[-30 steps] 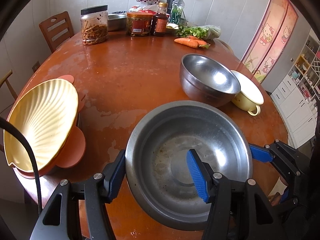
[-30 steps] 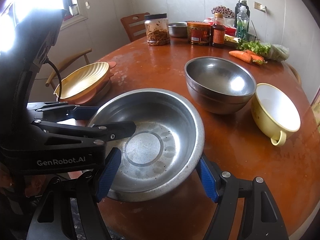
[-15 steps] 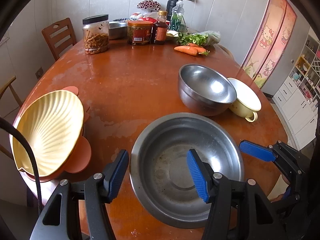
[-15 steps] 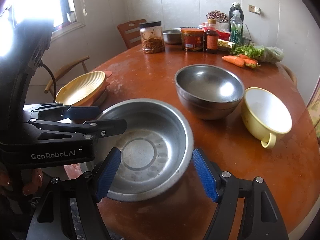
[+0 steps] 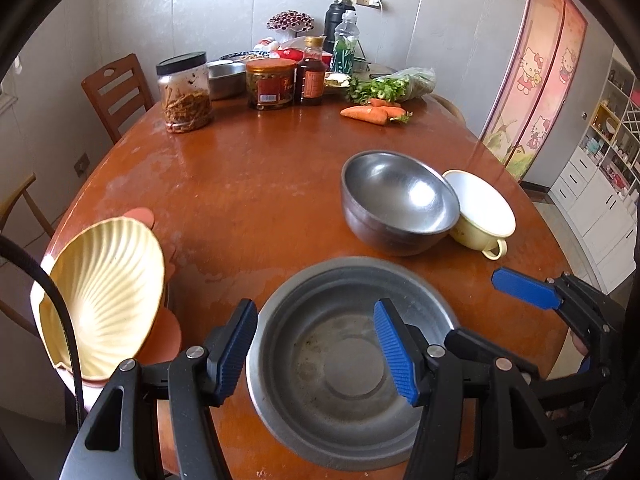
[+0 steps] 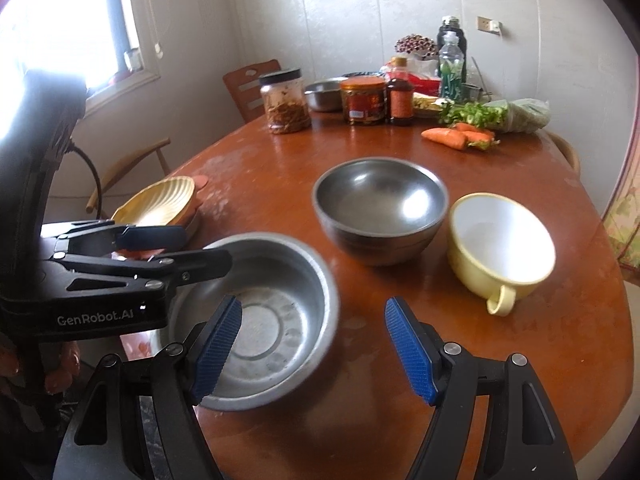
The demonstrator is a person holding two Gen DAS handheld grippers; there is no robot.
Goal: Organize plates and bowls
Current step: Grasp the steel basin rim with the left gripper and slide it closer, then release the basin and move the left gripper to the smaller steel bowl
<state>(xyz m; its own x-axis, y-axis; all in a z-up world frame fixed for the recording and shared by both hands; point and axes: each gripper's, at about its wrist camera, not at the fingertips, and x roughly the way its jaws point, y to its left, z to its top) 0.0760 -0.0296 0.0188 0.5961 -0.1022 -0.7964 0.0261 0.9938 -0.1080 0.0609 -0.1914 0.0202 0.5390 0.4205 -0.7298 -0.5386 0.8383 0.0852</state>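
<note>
Three bowls sit on the desk (image 5: 248,184), plus one cup and one shell dish. The pan (image 5: 340,368) — a shallow steel bowl — lies nearest, at the desk's front edge; the deep steel bowl (image 5: 396,200) stands behind it, touching the yellow cup (image 5: 484,216); the shell dish (image 5: 100,296) rests on an orange plate (image 5: 164,340) at the left edge. At the far side stand two jars (image 5: 184,92), a dark bottle (image 5: 310,74), a third steel bowl (image 5: 226,78), two carrots (image 5: 372,114) and greens (image 5: 384,88).

The orange plate is mostly hidden under the shell dish. The pan's near rim is cut off behind the left gripper (image 5: 316,352) in its own view, and blurred in the right view. Items behind the jars are too crowded to tell apart.

The left gripper is spread wide and grips nothing: one finger is outside the pan's left rim, the other above its inside. The right gripper (image 6: 312,344) is also wide apart and empty, one finger over the pan (image 6: 256,320), the other over bare desk.

Compared with a second ago, both grippers have drawn back and the pan sits lower in view; the right gripper no longer straddles the pan's whole width.
</note>
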